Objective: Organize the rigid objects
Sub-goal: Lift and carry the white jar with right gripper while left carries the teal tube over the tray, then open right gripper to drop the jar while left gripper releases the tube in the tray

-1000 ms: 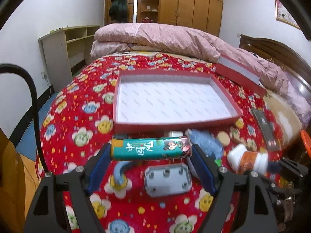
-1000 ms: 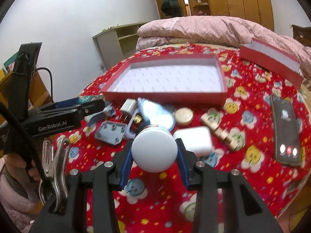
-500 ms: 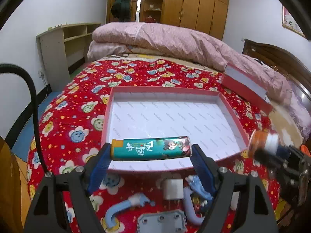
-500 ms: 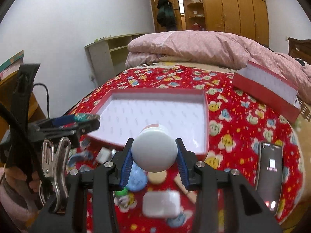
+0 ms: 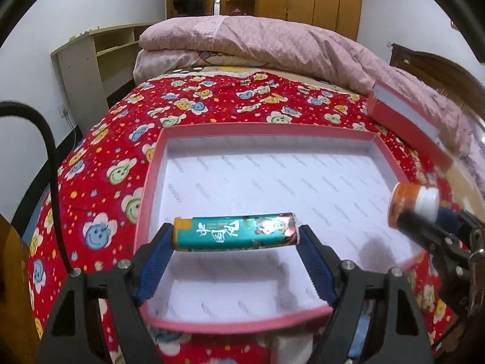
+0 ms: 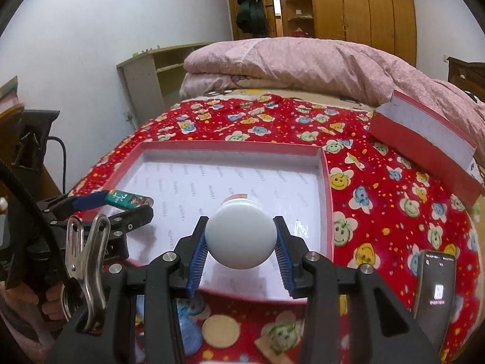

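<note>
- Both grippers have moved forward from the pile of small things to the box (image 5: 157, 163), and now they hang over its white floor.
- The left gripper (image 5: 236, 239) is spread wide, and its blue pads press on the two ends of a green tube (image 5: 233, 232), which lies flat across them.
- The tube floats above the near left part of the box and does not touch the floor yet.
- The right gripper (image 6: 241, 236) is about half closed and squeezes the white cap of a bottle (image 6: 241, 233).
- The bottle hangs over the near middle of the box, a little to the right of the tube.
- The box has nothing in it yet.
- Other small things, like a round wooden disc (image 6: 219, 332), are left on the red blanket (image 6: 379, 194) in front of the box.
- It looks like the carrying is done, and the next step is to go down and let go.
- A round bottle may roll if it is dropped from high up, so a low, soft drop seems best.
</note>
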Motion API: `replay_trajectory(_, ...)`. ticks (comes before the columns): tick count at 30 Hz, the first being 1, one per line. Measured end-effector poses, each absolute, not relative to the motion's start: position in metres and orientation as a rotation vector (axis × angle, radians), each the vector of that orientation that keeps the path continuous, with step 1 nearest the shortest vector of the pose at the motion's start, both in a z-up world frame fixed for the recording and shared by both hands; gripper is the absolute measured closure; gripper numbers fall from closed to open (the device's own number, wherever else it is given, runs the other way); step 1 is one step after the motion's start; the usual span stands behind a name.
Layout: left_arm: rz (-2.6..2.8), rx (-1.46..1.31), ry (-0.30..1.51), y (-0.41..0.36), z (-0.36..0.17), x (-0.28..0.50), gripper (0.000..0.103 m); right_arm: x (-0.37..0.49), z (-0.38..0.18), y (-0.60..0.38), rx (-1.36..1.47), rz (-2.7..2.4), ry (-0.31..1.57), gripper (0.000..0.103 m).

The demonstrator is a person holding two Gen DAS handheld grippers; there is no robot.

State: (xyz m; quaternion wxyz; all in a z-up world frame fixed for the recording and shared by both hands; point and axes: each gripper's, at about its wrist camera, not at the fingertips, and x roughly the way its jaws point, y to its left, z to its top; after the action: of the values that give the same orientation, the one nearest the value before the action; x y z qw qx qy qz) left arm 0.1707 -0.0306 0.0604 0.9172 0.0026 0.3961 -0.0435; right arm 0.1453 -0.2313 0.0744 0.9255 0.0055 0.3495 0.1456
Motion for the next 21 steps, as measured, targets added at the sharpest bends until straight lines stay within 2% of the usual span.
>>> replay_trajectory(21,-0.031,0.031,0.858,-0.037,0.044,0.218,0.019,0.187,0.049,-0.235,0.029,0.263,0.756,0.061)
